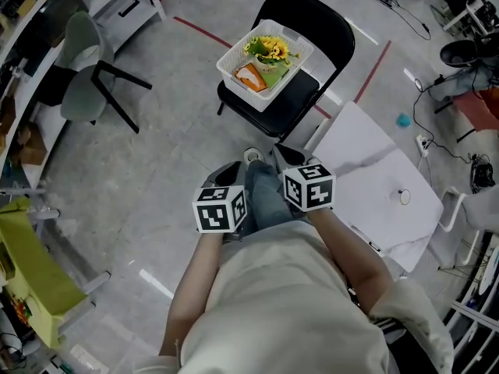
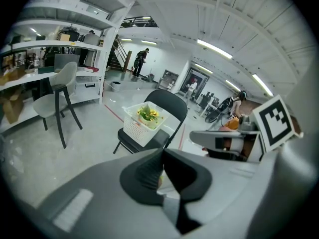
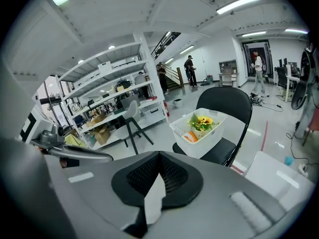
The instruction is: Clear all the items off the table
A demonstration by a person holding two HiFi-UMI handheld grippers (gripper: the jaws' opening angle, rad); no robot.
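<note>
White basket (image 1: 236, 82) with yellow flowers (image 1: 270, 49) sits on a black chair (image 1: 308, 18), long axis running lower left to upper right; left gripper (image 2: 163, 156) and right gripper (image 3: 158, 159) are closed, empty.

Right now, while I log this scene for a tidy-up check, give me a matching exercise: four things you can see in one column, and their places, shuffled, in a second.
Things
1. white basket
2. sunflowers
3. grey chair
4. white table

Places
A. inside the white basket
B. at the head view's right, beside the black folding chair
C. on the seat of the black folding chair
D. at the head view's upper left, apart from the others

Pairs: 1-C, 2-A, 3-D, 4-B
</note>
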